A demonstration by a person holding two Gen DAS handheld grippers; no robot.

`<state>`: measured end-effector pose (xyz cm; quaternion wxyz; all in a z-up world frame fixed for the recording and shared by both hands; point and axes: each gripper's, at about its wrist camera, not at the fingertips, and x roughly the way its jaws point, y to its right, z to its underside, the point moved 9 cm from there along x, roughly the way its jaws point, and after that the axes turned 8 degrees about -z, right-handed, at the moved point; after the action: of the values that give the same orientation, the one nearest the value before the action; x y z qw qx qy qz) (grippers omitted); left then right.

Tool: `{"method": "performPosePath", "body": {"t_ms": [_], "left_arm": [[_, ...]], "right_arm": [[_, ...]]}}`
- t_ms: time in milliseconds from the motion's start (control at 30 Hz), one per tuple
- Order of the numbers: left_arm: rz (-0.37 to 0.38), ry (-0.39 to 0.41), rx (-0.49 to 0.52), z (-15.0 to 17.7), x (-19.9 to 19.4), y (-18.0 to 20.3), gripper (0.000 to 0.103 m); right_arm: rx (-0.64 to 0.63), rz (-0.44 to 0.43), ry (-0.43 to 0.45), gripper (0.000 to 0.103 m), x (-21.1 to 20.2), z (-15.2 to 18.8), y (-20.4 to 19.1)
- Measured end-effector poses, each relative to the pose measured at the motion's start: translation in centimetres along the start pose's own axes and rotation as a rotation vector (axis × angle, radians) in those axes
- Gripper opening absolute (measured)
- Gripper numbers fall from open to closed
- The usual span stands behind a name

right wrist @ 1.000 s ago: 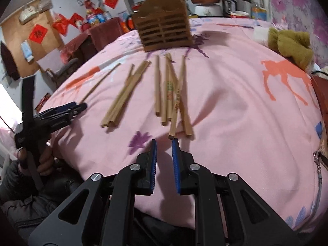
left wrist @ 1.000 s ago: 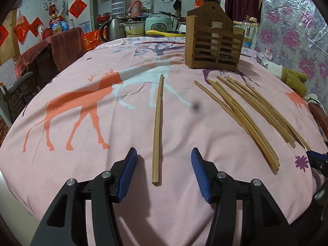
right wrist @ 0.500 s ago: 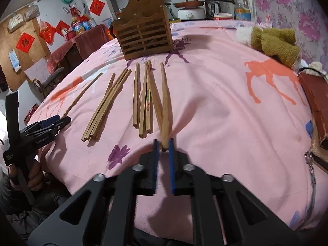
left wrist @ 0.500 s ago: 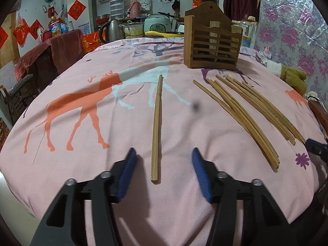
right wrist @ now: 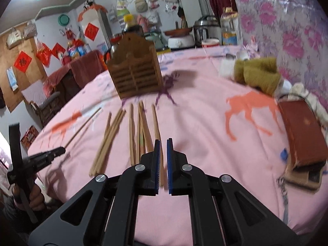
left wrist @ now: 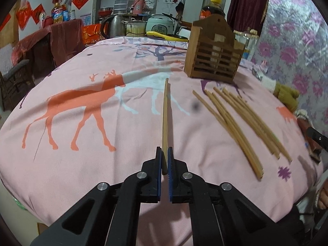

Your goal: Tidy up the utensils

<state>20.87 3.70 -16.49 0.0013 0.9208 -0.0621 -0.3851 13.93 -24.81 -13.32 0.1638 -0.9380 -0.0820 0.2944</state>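
While both grippers grip one chopstick each, the good way is to lift slowly and keep each stick in line with the pads, so it does not swing. The left gripper (left wrist: 164, 153) is closed on the near end of a single chopstick (left wrist: 165, 112), which points to 12 o'clock on the desk (left wrist: 82, 164). The right gripper (right wrist: 162, 149) is also closed, on the rightmost chopstick (right wrist: 156, 121) of the loose bundle (right wrist: 114, 135). The wooden holder (right wrist: 135, 75) stands at 12 o'clock, well apart; I judge both sticks should go there, tips down. The sticks are thin, smooth bamboo, square at the thick end, so they may slip. The holder is slatted dark wood. The pink cloth is soft, printed with deer.
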Motion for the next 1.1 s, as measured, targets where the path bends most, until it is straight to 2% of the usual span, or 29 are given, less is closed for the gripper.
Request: {"method": "performPosePath", "body": {"t_ms": [100,167,267,400,733,933,1100], "left_arm": [[0.003,0.013,-0.008,-0.4,-0.8,-0.1,0.006],[0.007,0.016,-0.001,-0.4,-1.1,0.1,0.006],[0.006,0.003,0.014,0.1,-0.8,0.7,0.006],[0.002,-0.019,0.031,0.8,-0.2,1.3,0.006],[0.013,-0.028,0.019,1.1,-0.1,1.2,0.006],[0.010,-0.036,0.023,1.4,0.1,1.2,0.006],[0.014,-0.051,0.021,1.6,0.5,1.2,0.006]], "right_arm": [[-0.013,-0.010,0.003,0.008,-0.3,-0.3,-0.2],[-0.013,-0.033,-0.037,0.014,0.1,0.6,-0.1],[0.010,-0.041,-0.126,0.017,1.6,3.2,0.5],[0.055,-0.052,-0.211,0.017,4.3,5.4,0.9],[0.037,-0.056,-0.243,0.016,4.3,6.3,0.4],[0.066,-0.011,-0.231,0.015,4.5,6.1,1.7],[-0.028,0.029,-0.232,0.016,4.7,6.3,0.5]]}}
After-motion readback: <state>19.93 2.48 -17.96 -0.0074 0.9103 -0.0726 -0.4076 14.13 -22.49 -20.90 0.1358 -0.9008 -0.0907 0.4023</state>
